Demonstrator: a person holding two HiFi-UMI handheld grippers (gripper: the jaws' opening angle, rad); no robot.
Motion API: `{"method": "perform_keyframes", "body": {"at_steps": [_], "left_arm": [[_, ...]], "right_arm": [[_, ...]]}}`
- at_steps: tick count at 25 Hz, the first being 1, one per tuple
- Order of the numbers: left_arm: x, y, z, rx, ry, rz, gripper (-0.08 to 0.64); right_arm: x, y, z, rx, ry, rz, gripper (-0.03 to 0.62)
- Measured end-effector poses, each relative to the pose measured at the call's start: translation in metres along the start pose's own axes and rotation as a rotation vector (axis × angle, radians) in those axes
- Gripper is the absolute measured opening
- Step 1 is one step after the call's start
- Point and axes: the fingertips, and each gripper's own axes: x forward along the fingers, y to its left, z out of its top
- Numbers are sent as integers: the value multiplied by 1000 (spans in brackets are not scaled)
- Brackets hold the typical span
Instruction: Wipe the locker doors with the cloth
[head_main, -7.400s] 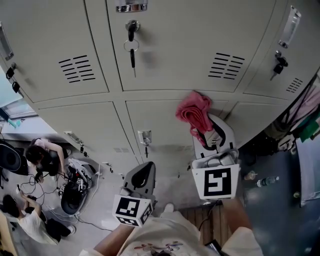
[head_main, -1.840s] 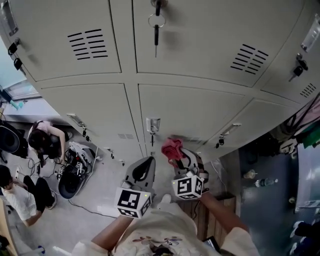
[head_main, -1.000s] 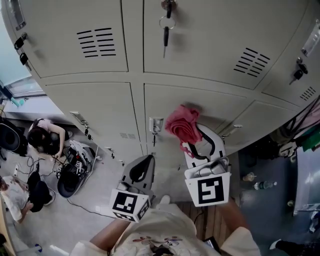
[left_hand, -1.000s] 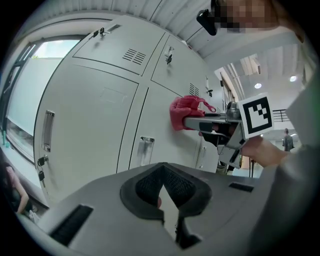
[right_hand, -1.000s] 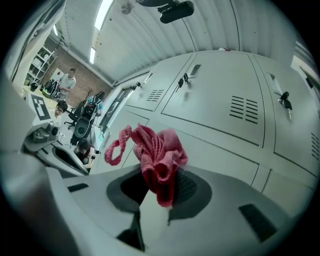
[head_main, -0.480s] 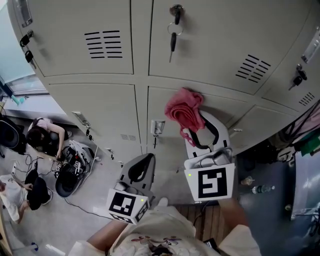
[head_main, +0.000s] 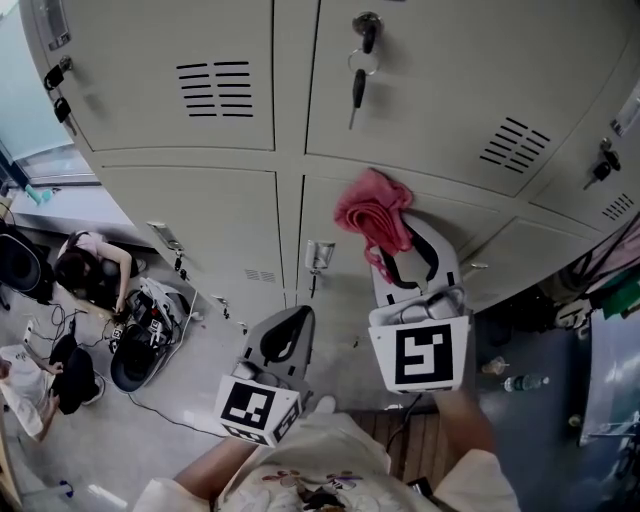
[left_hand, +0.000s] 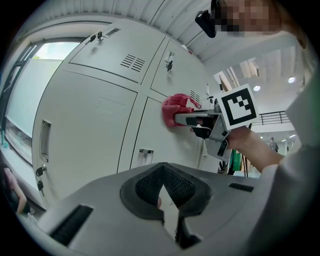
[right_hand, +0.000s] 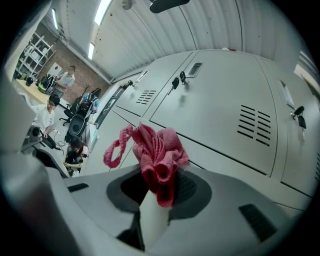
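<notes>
Judging from how things lie, we are in the middle of the wiping. The lockers (head_main: 180, 200) show no streaks or damp patches, so we cannot tell which doors are done and which are left. Every door is shut, so whatever the lockers hold is hidden from us.

The lower middle door (head_main: 325, 215) looks like the one in hand. The right gripper (right_hand: 159, 187) reaches up to its top edge with its jaws clamped on the pink cloth (head_main: 373, 208), which seems pressed against the metal just under the seam. The left gripper (left_hand: 164, 187) hangs low and apart, jaws drawn together on nothing.

A key (head_main: 357, 85) dangles from the lock of the upper door.
</notes>
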Motion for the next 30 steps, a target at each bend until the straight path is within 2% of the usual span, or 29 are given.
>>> {"method": "perform_keyframes", "body": {"at_steps": [14,30], "left_arm": [[3,2,-13,-12,26,4,5],[-1,2,-19,-6,38,17,5]], "right_arm": [[3,14,-20,12,4,9,100],[5,37,-58,-2,68,33,100]]}}
